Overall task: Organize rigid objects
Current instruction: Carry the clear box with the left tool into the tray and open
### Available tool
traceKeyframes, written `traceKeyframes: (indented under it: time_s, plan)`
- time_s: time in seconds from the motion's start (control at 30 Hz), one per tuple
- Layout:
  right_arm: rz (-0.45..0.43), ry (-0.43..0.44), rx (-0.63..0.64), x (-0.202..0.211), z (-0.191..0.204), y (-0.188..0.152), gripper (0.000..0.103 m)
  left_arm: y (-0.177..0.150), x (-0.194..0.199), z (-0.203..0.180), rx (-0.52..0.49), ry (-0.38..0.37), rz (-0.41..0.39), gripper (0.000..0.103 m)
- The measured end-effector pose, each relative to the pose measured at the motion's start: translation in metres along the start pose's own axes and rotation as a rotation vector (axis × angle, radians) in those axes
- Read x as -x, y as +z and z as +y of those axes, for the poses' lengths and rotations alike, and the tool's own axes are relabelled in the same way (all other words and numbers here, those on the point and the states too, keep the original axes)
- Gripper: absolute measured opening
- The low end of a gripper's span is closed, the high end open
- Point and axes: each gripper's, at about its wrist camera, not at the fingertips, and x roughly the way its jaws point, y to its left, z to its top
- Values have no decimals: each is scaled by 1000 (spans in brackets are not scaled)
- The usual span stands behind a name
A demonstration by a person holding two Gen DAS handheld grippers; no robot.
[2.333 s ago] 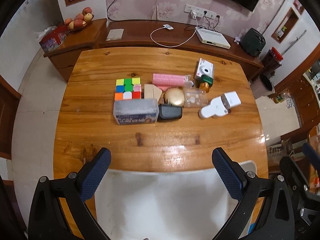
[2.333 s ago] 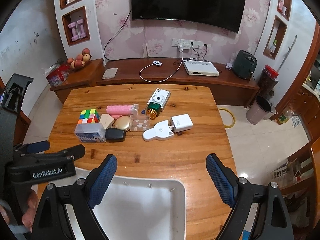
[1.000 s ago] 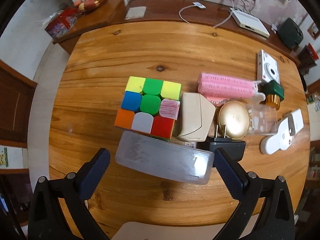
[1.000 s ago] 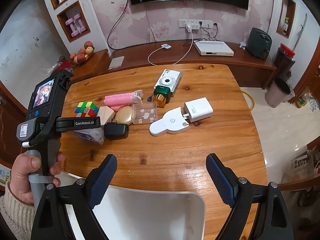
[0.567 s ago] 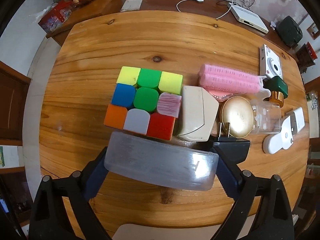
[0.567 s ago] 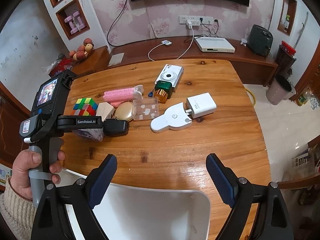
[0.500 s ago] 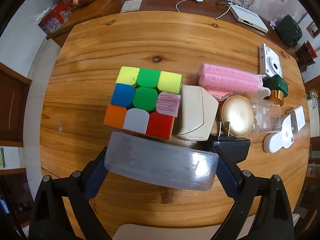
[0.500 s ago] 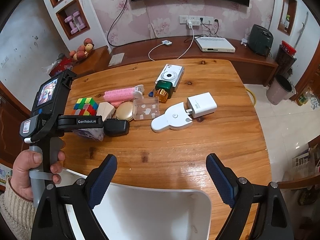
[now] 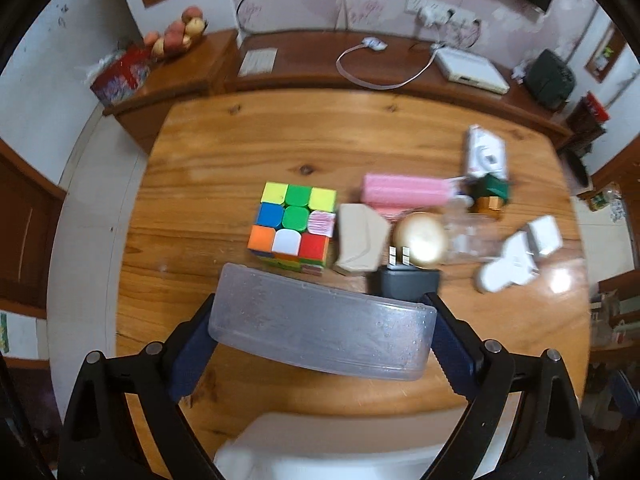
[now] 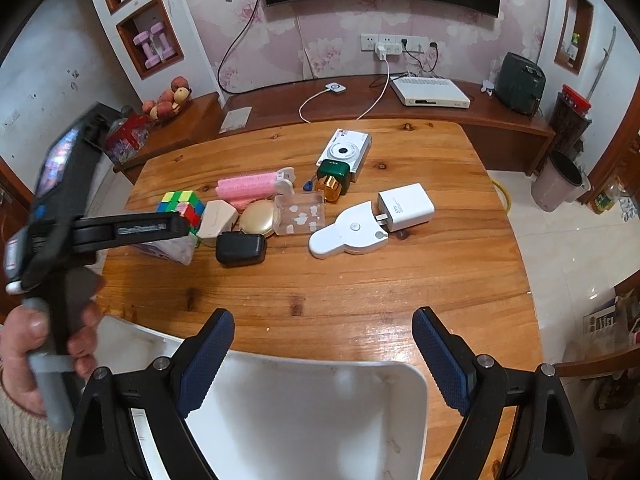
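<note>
Rigid objects crowd the middle of the wooden table [image 10: 400, 280], and we judge the sorting to be barely begun. Nearest to us, a white bin [image 10: 304, 412] sits at the table's near edge, and as far as we can see nothing lies in it yet. Our right gripper [image 10: 322, 354] hangs over that bin with its blue pads spread wide and nothing between them. Our left gripper [image 9: 320, 340] is clamped on the translucent plastic box [image 9: 324, 332], one pad at each short end; in the right wrist view the box [image 10: 168, 249] looks raised a little off the wood, though we cannot be sure it is clear.

Just beyond the box lies the black plug adapter [image 9: 406, 282], its prongs pointing away from us. Past that, in a row left to right, we see the puzzle cube [image 9: 294, 226], a beige wedge-shaped case [image 9: 360, 244], a gold compact [image 9: 422, 242] and a small clear box [image 10: 300, 214], all close together or touching. Off to the right sits the white charger brick [image 10: 406, 206] plugged against a white flat device [image 10: 348, 236]. Farther back are the pink rollers [image 10: 248, 188], a green and gold bottle [image 10: 334, 180] and, farthest, the white camera [image 10: 346, 152].

So one piece is in hand, and we judge all the others still await their places.
</note>
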Motion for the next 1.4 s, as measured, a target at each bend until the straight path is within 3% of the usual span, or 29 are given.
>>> traceKeyframes:
  time_s: [0.27,0.63,0.9,1.03,1.4]
  plan:
    - [-61,-11,31,42,13,-12,91,-37,81,5,-57,-51,-97,96]
    - [-131,4,90,103,32,-51,91,-108,138,24,-65,-85,-145,96]
    - [-107,5,128,110,36,-97,91,-166,135,20,-54,-132,-130,96]
    - [-67,0,128,100,31,-117,91,-188,119,8,-79,-118,-108,96]
    - [30,-19,60,62,8,-135,91,-212,61,-2,-119,-60,-34,96]
